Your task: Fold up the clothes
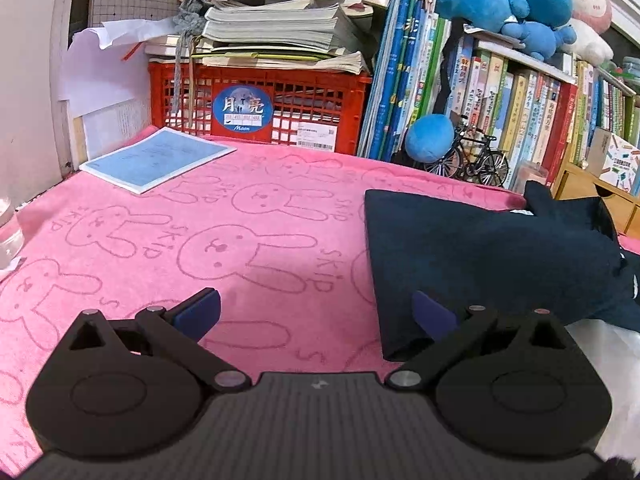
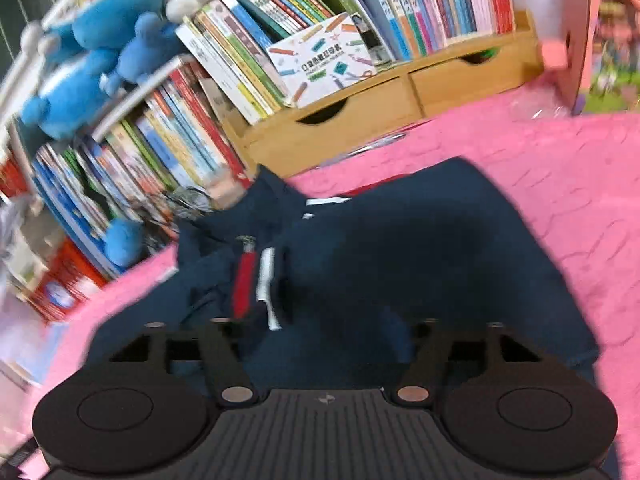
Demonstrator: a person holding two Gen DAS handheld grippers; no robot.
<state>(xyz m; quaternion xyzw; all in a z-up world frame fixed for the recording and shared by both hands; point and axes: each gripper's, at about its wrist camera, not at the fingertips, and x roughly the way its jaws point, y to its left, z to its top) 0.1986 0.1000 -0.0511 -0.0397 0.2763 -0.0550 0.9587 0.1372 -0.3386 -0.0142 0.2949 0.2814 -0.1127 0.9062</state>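
Note:
A dark navy garment [image 1: 480,256] lies on the pink bunny-print towel [image 1: 224,240], at the right of the left wrist view. My left gripper [image 1: 316,314] is open and empty; its right finger sits over the garment's near left corner, its left finger over the towel. In the right wrist view the same navy garment [image 2: 400,248] fills the middle, rumpled at the left, with a red and white striped trim [image 2: 256,280]. My right gripper [image 2: 320,332] is open just above the garment. This view is blurred by motion.
A red crate [image 1: 260,108] with stacked papers and a row of books [image 1: 500,112] line the back. A blue booklet [image 1: 160,158] lies on the towel at far left. A model bicycle [image 1: 476,156] and blue plush toys stand nearby. A wooden drawer shelf [image 2: 380,112] stands behind the garment.

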